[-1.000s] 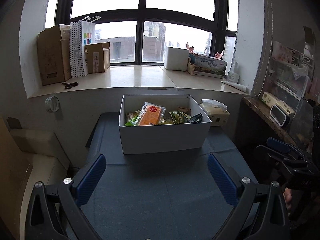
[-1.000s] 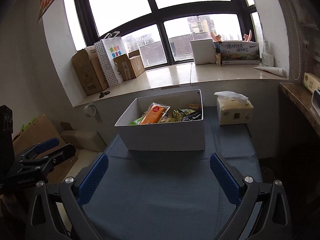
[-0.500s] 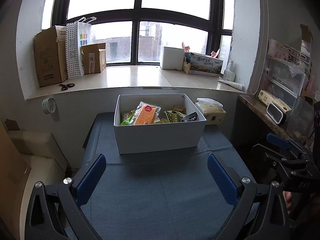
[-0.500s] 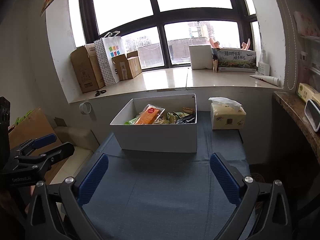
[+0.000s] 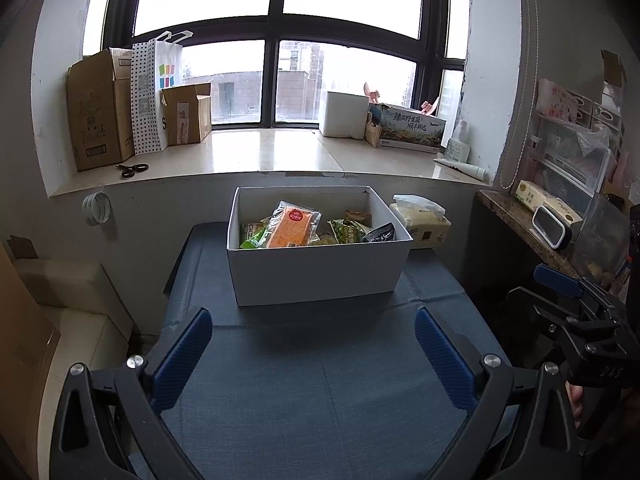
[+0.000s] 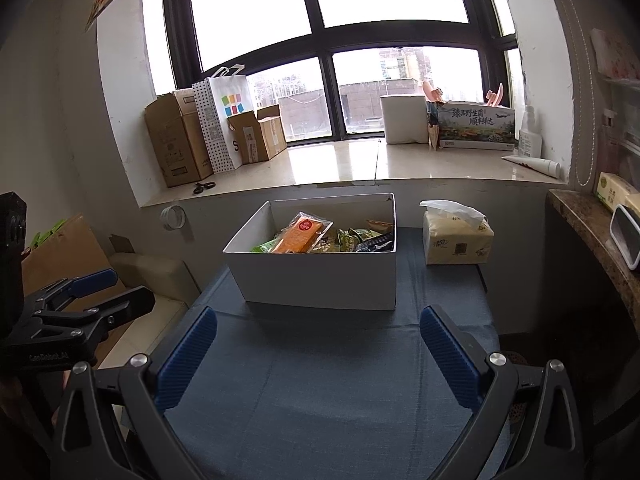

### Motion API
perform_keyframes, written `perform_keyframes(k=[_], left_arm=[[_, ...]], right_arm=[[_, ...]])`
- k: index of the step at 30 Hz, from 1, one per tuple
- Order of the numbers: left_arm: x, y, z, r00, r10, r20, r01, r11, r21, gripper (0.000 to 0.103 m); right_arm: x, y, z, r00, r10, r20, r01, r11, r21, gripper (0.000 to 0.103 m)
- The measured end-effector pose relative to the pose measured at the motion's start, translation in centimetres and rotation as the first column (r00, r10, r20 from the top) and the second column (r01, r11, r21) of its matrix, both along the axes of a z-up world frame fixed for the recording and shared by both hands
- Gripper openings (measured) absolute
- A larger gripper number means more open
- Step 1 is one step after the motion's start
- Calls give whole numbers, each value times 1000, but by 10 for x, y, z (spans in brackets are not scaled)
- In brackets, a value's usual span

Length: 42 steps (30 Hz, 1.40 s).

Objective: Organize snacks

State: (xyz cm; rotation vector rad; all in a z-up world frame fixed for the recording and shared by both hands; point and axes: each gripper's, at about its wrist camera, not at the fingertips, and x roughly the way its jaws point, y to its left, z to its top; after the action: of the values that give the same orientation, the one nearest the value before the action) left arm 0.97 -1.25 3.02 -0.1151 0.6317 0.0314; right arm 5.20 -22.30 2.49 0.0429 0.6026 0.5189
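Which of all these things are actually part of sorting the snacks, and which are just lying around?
Part of the job:
white box
orange snack packet
green snack packets
left gripper, open
right gripper, open

Just lying about:
tissue pack
scissors
cardboard boxes
dotted paper bag

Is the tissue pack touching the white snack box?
Apart. The right wrist view shows blue table cloth between the tissue pack and the white snack box.
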Motion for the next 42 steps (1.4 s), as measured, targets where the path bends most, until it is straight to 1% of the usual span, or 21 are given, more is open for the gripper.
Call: perform_keyframes(k=[12,42], left_arm=[[0,-3,0,1000,-2,-3,2,1000,14,103],[1,-2,-3,1000,-10,-12,11,1000,11,103]], right_arm=[[1,0,0,1000,1,-4,-1,1000,1,103],[0,0,0,1000,11,2,-11,1000,-1,103]])
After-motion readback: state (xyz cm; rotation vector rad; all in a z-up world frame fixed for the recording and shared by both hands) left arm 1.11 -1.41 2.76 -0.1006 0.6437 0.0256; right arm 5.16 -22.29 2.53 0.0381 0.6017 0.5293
